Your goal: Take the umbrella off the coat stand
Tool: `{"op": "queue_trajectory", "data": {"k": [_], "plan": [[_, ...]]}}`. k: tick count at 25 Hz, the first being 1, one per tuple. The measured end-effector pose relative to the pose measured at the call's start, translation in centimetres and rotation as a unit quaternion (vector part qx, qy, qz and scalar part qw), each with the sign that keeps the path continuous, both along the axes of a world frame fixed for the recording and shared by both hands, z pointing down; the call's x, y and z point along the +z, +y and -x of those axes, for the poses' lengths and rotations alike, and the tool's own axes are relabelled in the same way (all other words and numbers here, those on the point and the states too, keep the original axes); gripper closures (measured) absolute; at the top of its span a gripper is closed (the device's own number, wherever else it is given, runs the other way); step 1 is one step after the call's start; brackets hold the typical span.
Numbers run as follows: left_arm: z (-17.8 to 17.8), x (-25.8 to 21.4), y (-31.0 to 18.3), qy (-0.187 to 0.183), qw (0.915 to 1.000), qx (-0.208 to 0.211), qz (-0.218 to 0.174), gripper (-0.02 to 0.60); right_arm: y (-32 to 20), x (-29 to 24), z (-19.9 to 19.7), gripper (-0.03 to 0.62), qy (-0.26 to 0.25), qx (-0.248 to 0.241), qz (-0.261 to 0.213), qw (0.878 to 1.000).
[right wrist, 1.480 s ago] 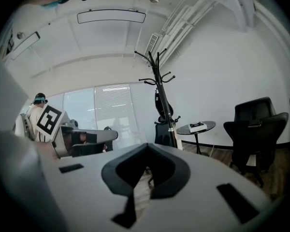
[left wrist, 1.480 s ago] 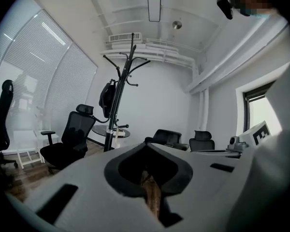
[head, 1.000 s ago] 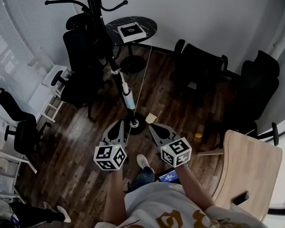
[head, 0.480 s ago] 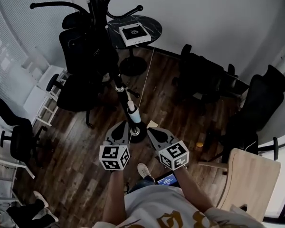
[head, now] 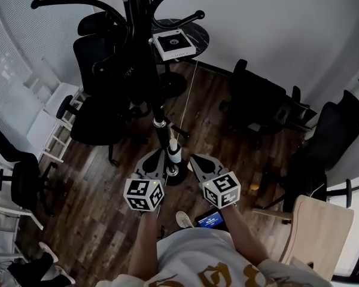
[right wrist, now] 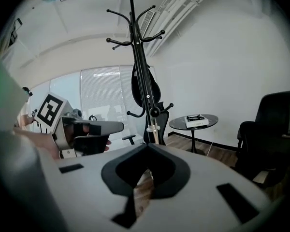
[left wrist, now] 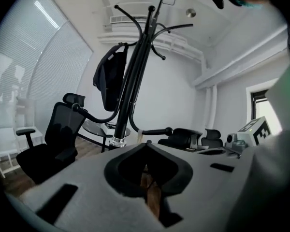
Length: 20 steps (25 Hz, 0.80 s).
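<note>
Facing the hanging umbrella [head: 165,135], both grippers clenched on nothing.
The left gripper [head: 155,156] and right gripper [head: 195,159] are low, near the base of the coat stand [head: 134,17], each with jaws pressed together and empty. The umbrella's lower end lies between their tips, slightly nearer the left one. Its long axis runs upright along the stand's pole toward the hooks, so the grasp likely calls for opening first, then lifting upward.
</note>
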<state>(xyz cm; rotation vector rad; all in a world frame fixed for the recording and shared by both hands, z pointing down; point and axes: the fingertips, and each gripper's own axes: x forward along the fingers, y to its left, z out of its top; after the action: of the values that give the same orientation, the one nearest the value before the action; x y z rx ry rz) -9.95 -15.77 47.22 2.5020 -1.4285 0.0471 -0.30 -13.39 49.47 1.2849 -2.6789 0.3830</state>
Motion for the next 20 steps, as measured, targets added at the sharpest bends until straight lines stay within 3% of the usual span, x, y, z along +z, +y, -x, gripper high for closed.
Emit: {"op": "queue_trajectory", "data": {"k": [9, 20], "plan": [[-1.1, 0.7, -1.6, 0.003, 0.9996, 0.026, 0.006, 0.561, -2.1, -0.7, -0.4, 0.582, -0.027, 0.007, 0.003, 1.000], [-0.6, 1.2, -3.4, 0.007, 0.9997, 0.020, 0.007, 0.561, -4.0, -0.9, 1.3, 0.582, -0.052, -0.031, 0.004, 0.998]]}}
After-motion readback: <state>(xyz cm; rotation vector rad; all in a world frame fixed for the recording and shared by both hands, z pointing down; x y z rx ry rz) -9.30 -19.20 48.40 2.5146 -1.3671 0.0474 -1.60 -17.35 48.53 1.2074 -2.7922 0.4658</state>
